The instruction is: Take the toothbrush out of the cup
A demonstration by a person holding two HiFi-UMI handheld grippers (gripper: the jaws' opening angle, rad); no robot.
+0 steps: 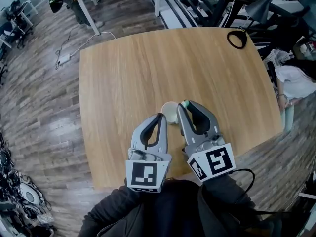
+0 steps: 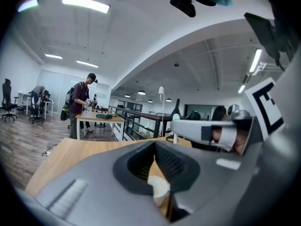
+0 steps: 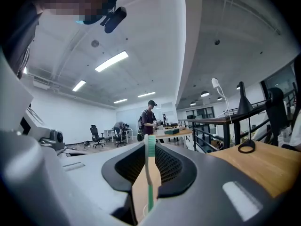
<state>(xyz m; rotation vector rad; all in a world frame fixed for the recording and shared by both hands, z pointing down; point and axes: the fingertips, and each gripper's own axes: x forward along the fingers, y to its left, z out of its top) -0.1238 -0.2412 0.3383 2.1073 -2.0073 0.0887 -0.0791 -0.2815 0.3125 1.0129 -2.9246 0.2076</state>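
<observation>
In the head view a cream cup [image 1: 170, 112] shows above the wooden table [image 1: 123, 78], between the tips of both grippers. My left gripper [image 1: 161, 116] is shut on the cup's rim; in the left gripper view the pale rim [image 2: 159, 188] is pinched between its dark pads. My right gripper [image 1: 184, 105] is just right of the cup and is shut on a green and white toothbrush [image 3: 150, 173]. The brush stands upright between the jaws, head uppermost, and its green end [image 1: 185, 103] peeks out at the tips. Whether its lower end is still inside the cup is hidden.
A black cable loop [image 1: 237, 38] lies near the table's far right corner, also visible in the right gripper view [image 3: 247, 147]. A black desk lamp [image 1: 269, 6] stands beyond that corner. A person [image 2: 81, 100] stands at a far desk. Cables lie on the wood floor [image 1: 29, 107].
</observation>
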